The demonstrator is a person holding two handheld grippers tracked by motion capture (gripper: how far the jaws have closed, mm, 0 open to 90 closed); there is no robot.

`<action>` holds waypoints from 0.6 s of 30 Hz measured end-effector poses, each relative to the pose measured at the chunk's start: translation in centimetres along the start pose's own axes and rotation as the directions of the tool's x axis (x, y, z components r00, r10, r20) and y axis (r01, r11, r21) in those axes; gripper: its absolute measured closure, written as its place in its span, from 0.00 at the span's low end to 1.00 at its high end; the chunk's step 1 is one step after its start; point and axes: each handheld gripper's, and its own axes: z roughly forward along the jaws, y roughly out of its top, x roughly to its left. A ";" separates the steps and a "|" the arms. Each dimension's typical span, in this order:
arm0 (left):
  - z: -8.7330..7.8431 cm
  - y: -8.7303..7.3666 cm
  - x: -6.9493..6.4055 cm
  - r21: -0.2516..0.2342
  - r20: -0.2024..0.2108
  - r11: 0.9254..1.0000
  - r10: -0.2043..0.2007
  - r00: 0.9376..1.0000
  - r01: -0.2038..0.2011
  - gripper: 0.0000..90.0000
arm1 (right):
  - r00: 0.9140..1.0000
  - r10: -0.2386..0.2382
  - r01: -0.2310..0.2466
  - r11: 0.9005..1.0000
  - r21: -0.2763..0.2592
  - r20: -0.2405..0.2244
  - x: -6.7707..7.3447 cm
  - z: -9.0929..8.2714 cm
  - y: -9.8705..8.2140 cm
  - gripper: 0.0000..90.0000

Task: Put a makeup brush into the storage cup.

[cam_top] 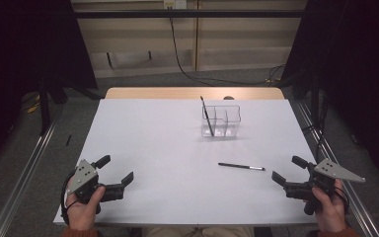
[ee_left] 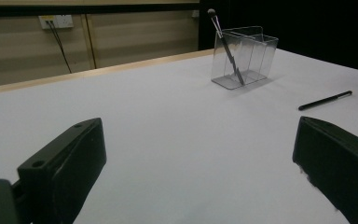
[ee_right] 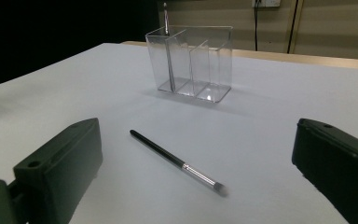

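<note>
Lying flat on the white table (cam_top: 143,148) in the high view, brush (cam_top: 241,166) just left of right gripper (cam_top: 285,171), long axis across; left gripper (cam_top: 115,169) well apart, both spread open, empty.

Seen from left gripper view: brush (ee_left: 325,100) far right, clear organiser (ee_left: 244,56) beyond, holding probably another brush (ee_left: 224,42).

Seen from right gripper view: brush (ee_right: 175,161) between jaws, angled, bristles nearer, unobstructed.

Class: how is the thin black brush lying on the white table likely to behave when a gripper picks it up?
The thin black makeup brush with the silver ferrule looks stiff and probably light. Its slim round handle may roll if nudged. Lying flat on the white table, it offers little height to pinch.
</note>
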 end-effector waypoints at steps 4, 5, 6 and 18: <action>0.1 -0.1 0.1 0.002 0.000 1.000 -0.002 1.000 0.002 0.03 | 1.000 -0.003 0.003 1.000 -0.001 -0.002 -0.1 0.1 0.1 0.01; 0.1 -0.1 0.2 0.003 0.002 1.000 0.000 1.000 0.000 0.03 | 1.000 -0.001 0.001 1.000 -0.003 -0.002 -0.1 0.2 0.1 0.01; 0.0 -0.1 0.2 0.002 0.000 1.000 -0.003 1.000 0.003 0.03 | 1.000 0.002 -0.002 1.000 -0.002 -0.003 -0.1 0.2 0.2 0.01; 0.3 -0.1 0.4 0.005 0.000 1.000 -0.014 1.000 0.014 0.03 | 1.000 -0.005 0.005 1.000 -0.013 -0.011 0.0 1.3 0.9 0.03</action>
